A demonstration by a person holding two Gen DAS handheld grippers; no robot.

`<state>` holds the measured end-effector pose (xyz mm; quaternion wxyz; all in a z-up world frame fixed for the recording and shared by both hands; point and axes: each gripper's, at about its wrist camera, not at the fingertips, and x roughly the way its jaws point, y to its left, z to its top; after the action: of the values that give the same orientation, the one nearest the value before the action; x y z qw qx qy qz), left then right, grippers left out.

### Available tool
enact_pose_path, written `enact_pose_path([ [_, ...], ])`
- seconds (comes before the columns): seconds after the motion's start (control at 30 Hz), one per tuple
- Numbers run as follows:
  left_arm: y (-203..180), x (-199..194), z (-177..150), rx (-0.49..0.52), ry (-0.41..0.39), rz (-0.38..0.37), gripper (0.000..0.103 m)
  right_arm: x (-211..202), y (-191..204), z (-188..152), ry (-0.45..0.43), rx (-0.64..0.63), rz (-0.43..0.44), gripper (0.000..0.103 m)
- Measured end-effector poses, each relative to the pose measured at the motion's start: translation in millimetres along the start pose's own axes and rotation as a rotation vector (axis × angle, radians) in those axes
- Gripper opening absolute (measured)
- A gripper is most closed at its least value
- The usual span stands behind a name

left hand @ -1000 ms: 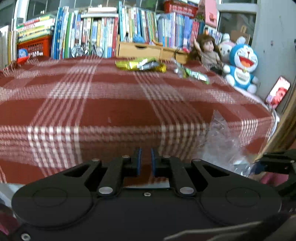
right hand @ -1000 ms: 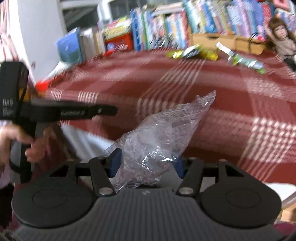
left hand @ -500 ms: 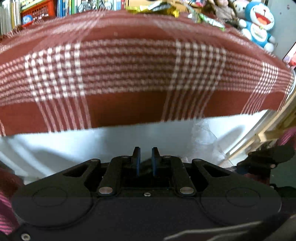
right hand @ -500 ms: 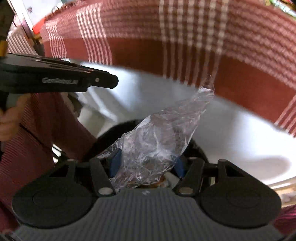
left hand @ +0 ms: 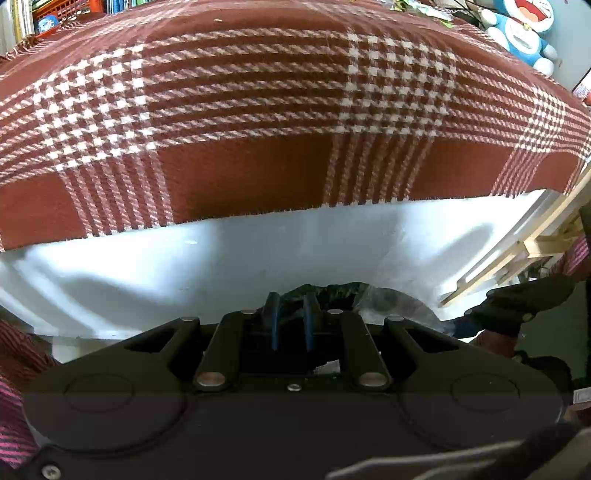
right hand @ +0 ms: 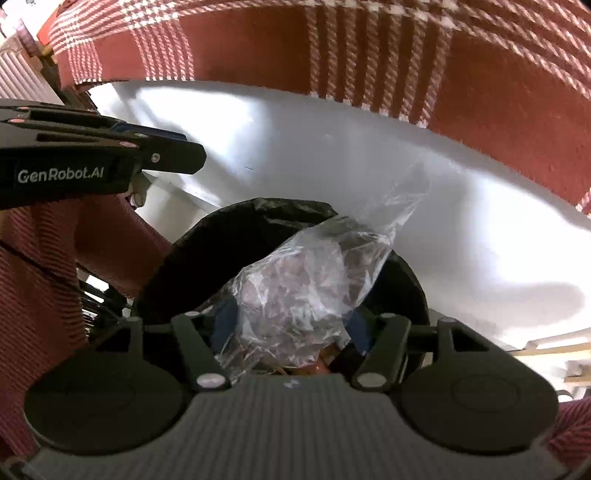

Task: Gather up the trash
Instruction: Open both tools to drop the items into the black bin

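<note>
My right gripper point(right hand: 291, 325) is shut on a crumpled clear plastic bag point(right hand: 310, 288). It holds the bag right over the mouth of a bin lined with a black bag point(right hand: 236, 229), below the table edge. In the left wrist view the bin's black rim point(left hand: 332, 291) and the clear bag point(left hand: 395, 299) show just past my left gripper point(left hand: 291, 321). That gripper's blue pads stand a narrow gap apart with nothing between them. It also appears side-on in the right wrist view as the left gripper point(right hand: 173, 157), up and left of the bin.
A red-and-white plaid cloth point(left hand: 258, 110) hangs over the white table side point(left hand: 258, 251) straight ahead. A wooden frame point(left hand: 517, 251) leans at the right. A blue cat toy point(left hand: 524, 29) and wrappers point(left hand: 424, 9) lie on the far tabletop. Red striped clothing point(right hand: 44, 295) sits left of the bin.
Both grippers have dropped from tabletop height to below the table's edge, and the black bin has come into view. The right gripper still holds the clear bag.
</note>
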<state>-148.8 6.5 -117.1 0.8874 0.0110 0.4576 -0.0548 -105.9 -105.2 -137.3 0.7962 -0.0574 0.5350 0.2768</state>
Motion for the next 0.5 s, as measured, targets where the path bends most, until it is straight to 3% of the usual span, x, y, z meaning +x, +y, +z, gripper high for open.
enact_pose_path([
  [0.13, -0.8, -0.5, 0.9, 0.0, 0.003, 0.001, 0.032, -1.9, -5.5, 1.2, -0.003, 0.01, 0.0, 0.088],
  [0.5, -4.4, -11.6, 6.2, 0.012, -0.016, 0.013, 0.057, -16.3, -10.7, 1.4, -0.039, 0.038, 0.0, 0.089],
])
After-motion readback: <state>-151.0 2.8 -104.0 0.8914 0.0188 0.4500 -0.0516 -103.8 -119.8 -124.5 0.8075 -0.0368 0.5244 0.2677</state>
